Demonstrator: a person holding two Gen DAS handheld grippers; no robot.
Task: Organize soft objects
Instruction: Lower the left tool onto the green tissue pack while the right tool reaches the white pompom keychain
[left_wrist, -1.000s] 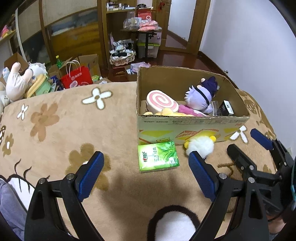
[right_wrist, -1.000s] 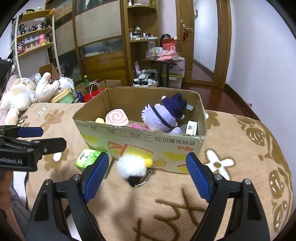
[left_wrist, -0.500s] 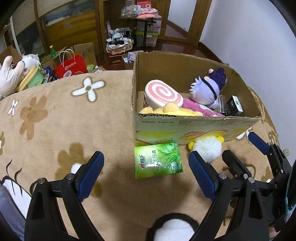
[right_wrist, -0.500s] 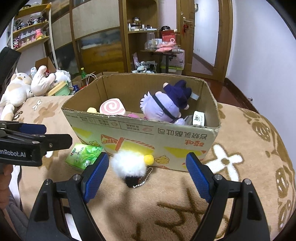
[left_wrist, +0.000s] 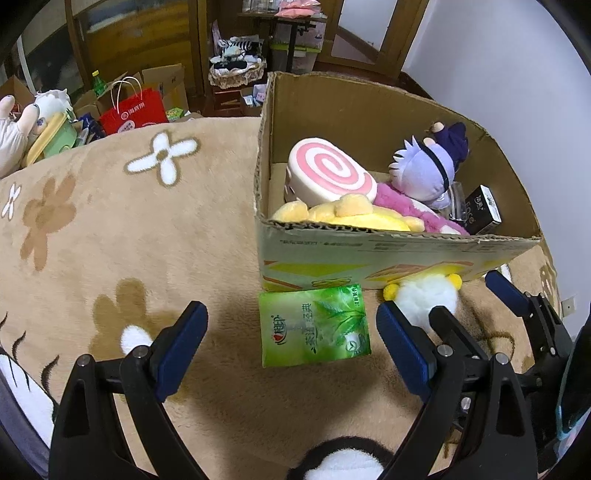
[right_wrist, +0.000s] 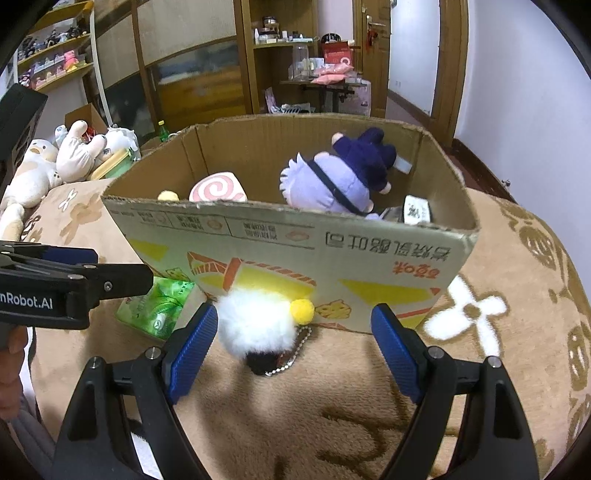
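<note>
Here, scene: a tan plush blanket (left_wrist: 140, 236) with flower patterns, a cardboard box (left_wrist: 388, 254) standing on it.
Left gripper (left_wrist: 291, 345): released, jaws spread wide, nothing between the pads; it hovers over the blanket with the green tissue pack in the gap ahead of it.
Right gripper (right_wrist: 293, 349): released too, jaws wide apart; the left pad sits just beside the white pom-pom, whether touching cannot be told.
Green tissue pack (left_wrist: 314, 325): lying flat on the blanket, its far edge against the box's front wall, just left of the pom-pom.
White pom-pom toy (right_wrist: 256, 325): fluffy, with a yellow ball (right_wrist: 302, 311) and a bead chain (right_wrist: 288, 360); on the blanket against the box's front wall.
Box contents: pink swirl cushion (left_wrist: 330, 173), yellow plush (left_wrist: 343, 214), pink furry item (left_wrist: 402, 205), purple-haired doll (left_wrist: 428, 168), small black carton (left_wrist: 482, 210).
Background: stuffed animals (right_wrist: 44, 166) at the blanket's far left, a red shopping bag (left_wrist: 133, 114) on the floor.
</note>
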